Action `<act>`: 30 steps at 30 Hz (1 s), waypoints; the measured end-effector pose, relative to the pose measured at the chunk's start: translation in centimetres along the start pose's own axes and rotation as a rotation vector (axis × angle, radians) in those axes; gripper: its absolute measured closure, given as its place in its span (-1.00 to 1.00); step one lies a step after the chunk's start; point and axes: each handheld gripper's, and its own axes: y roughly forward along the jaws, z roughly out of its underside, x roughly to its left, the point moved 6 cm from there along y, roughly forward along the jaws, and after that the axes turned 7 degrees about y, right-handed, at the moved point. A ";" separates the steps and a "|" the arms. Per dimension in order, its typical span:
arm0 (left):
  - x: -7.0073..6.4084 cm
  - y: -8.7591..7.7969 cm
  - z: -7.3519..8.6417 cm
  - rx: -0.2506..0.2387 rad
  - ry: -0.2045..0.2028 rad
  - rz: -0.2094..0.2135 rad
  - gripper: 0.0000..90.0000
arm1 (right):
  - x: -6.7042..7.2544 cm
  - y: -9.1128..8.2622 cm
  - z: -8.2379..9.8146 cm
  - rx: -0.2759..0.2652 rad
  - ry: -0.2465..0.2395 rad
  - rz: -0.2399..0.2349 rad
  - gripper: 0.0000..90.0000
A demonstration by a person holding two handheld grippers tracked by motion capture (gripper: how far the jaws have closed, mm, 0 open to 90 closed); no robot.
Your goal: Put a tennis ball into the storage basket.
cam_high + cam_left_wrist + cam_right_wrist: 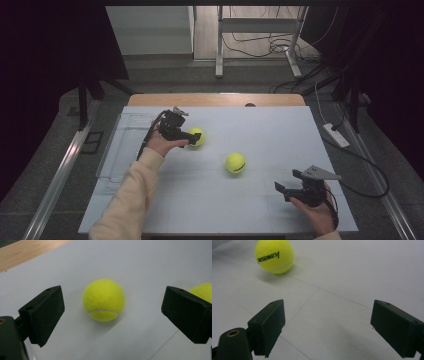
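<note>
On the table (280,130) lie two tennis balls, well apart: the far tennis ball (196,136) sits left of centre, just ahead of the left gripper (189,138), and the near tennis ball (235,163) lies to its right, closer to the person. A tray (117,150) lies along the left edge — beside the left forearm — while the right gripper (281,189) rests at the near right, apart from both balls.
</note>
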 end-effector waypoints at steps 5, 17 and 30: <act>0.4 0.5 -0.1 0.015 -0.006 -0.006 -0.87 | 0.0 0.0 0.0 0.001 0.000 -0.004 -0.73; 1.1 1.5 -0.9 0.040 -0.012 -0.015 -0.87 | -0.2 0.0 0.0 0.003 0.012 0.008 -0.72; 1.6 2.3 -1.5 0.055 -0.019 -0.015 -0.87 | -0.1 0.0 0.0 0.004 0.006 0.009 -0.72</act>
